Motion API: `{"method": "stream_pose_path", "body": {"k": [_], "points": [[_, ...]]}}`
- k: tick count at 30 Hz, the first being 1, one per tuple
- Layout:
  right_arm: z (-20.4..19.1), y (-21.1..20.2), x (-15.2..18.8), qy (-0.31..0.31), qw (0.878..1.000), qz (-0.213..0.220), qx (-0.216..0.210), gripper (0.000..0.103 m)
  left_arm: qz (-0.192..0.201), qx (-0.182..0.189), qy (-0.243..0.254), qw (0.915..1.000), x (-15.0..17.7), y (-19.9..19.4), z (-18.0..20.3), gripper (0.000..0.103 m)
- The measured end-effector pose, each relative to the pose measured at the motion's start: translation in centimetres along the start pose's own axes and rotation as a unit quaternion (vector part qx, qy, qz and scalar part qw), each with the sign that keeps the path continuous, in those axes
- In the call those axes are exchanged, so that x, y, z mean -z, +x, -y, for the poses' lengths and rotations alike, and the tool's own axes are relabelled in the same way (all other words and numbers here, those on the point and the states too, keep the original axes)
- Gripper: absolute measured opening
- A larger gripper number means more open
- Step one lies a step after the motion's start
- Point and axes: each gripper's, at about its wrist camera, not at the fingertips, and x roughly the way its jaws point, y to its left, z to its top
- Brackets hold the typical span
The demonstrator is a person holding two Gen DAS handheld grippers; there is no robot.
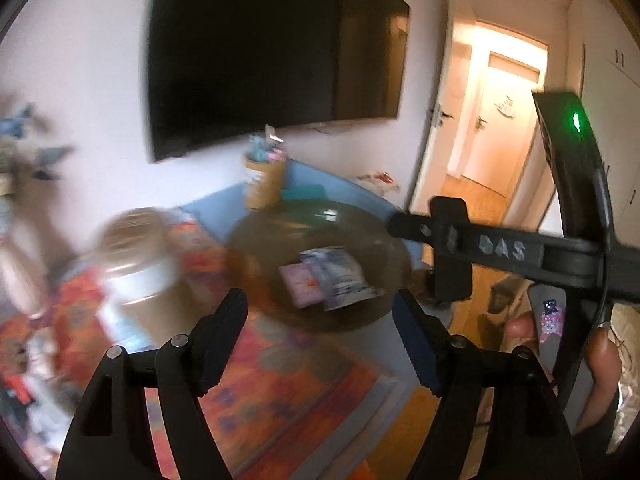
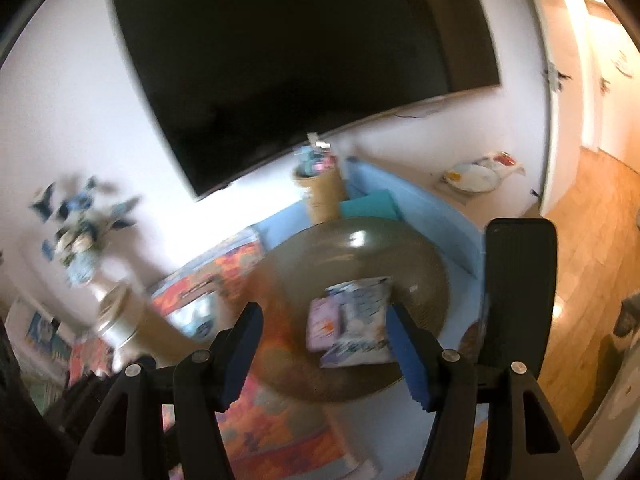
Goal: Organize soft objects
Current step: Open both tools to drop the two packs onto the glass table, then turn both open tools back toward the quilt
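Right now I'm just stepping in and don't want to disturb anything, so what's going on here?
A person holds a hand-held gripper in each hand above a round dark tray on a colourful rug. Two soft packets lie in the tray. The left hand-held gripper and the right hand-held gripper are both open and empty. The pictures are blurred.

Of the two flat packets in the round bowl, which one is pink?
The smaller packet on the left side of the bowl is pink; the larger packet beside it is white and blue.
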Motion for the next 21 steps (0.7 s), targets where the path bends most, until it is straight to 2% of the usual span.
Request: {"method": "stream_pose_path", "body": {"k": [5, 8, 11, 14, 16, 19, 21], "points": [[-6.3, -1.1, 3.7, -0.055, 0.997, -0.014, -0.049, 0.062, -0.001, -0.059, -0.041, 0.9974, 2.5, -6.9, -7.5, 0.073], [-11.0, -0.9, 5.9, -0.088, 0.991, -0.028, -0.098, 0.062, -0.009, -0.139, -0.076, 0.9873, 4.8, -11.3, -13.0, 0.074], [-15.5, 0.1, 7.3, -0.121, 0.982, -0.044, -0.136, 0.062, 0.001, -0.188, -0.113, 0.9756, 7.2, -15.1, -17.5, 0.074], [-20.3, 1.9, 8.8, -0.155, 0.973, -0.068, -0.157, 0.062, 0.006, -0.216, -0.148, 0.9652, 8.9, -17.8, -21.3, 0.074], [-22.5, 2.8, 9.7, -0.167, 0.968, -0.084, -0.17, 0.062, 0.016, -0.237, -0.178, 0.9548, 10.5, -20.1, -24.1, 0.075], [-24.8, 4.2, 11.1, -0.174, 0.961, -0.105, -0.189, 0.062, 0.023, -0.246, -0.211, 0.9456, 11.9, -21.5, -27.0, 0.083], [-25.8, 5.3, 11.7, -0.172, 0.959, -0.119, -0.193, 0.062, 0.019, -0.245, -0.232, 0.9413, 13.3, -21.7, -28.7, 0.084]]}}
